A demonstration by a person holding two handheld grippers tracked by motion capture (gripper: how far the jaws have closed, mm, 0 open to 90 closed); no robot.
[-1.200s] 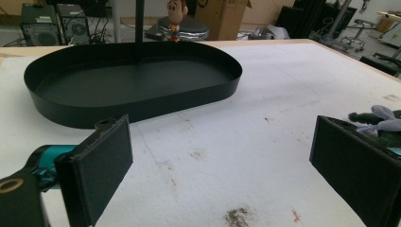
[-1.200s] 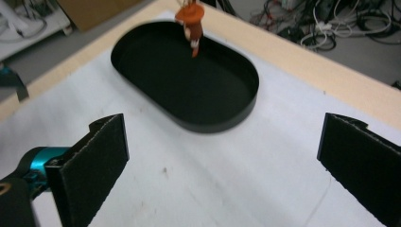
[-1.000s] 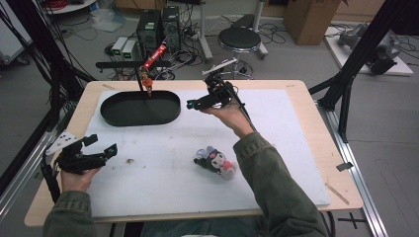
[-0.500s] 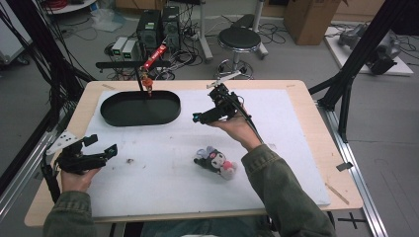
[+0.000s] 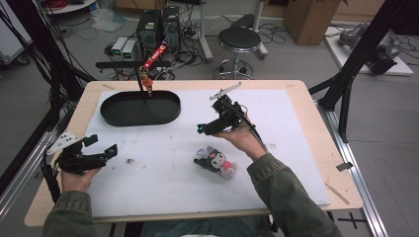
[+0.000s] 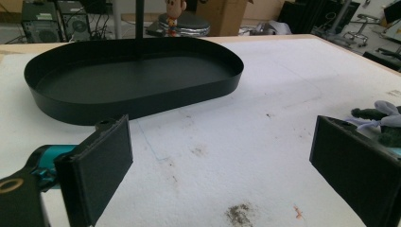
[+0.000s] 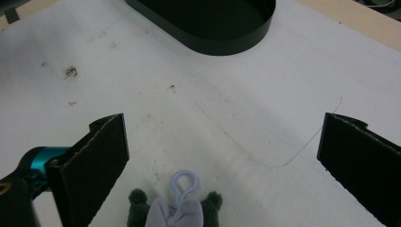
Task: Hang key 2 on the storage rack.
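Plush toy (image 5: 216, 162), fuzzy, dark with a pink patch, lies on my white foam mat (image 5: 163, 182) below the right gripper (image 5: 202, 129), which hovers just above it; the left gripper (image 5: 112, 149) rests low at the mat's left. From the left gripper view, spread jaws face a smooth black oval tray (image 6: 142, 106). From the right gripper view, jaws gape over the toy's lilac loop (image 7: 182, 182). I read no writing.

Both jaws gape: left gripper (image 5: 101, 154) low, right gripper (image 5: 210, 127) raised mid-table.
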